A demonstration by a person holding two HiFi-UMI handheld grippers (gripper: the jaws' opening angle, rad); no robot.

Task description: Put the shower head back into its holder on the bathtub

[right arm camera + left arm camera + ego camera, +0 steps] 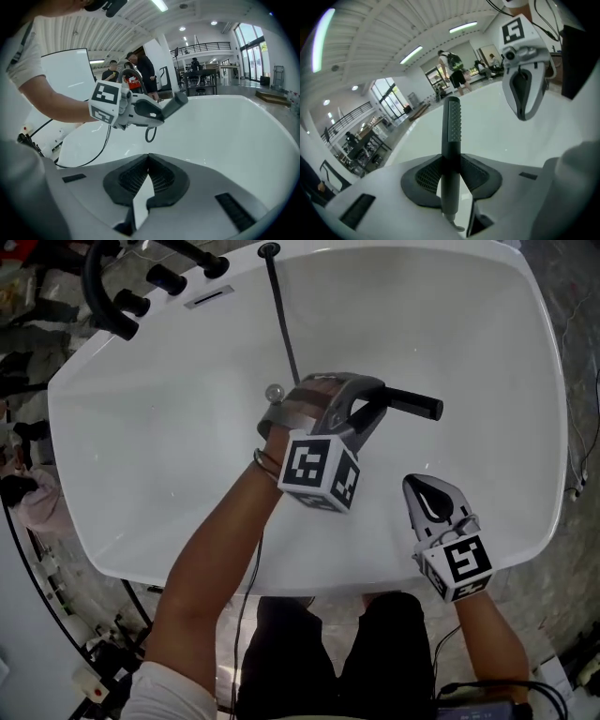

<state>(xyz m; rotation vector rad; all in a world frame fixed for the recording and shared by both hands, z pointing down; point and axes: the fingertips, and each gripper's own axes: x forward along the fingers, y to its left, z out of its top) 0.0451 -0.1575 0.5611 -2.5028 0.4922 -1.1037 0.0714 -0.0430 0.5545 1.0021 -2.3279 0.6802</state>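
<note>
shower head (452,126) clamped between the jaws of your left gripper (451,161), its black stick body reaching out past the tips, over the bathtub (450,324) basin. hose (281,324) runs from that gripper to the far rim. your right gripper (147,159) sits off to its right, jaws pressed together on nothing.

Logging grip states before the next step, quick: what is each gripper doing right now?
Left gripper: shut on the shower head.
Right gripper: shut, nothing between its jaws.
</note>
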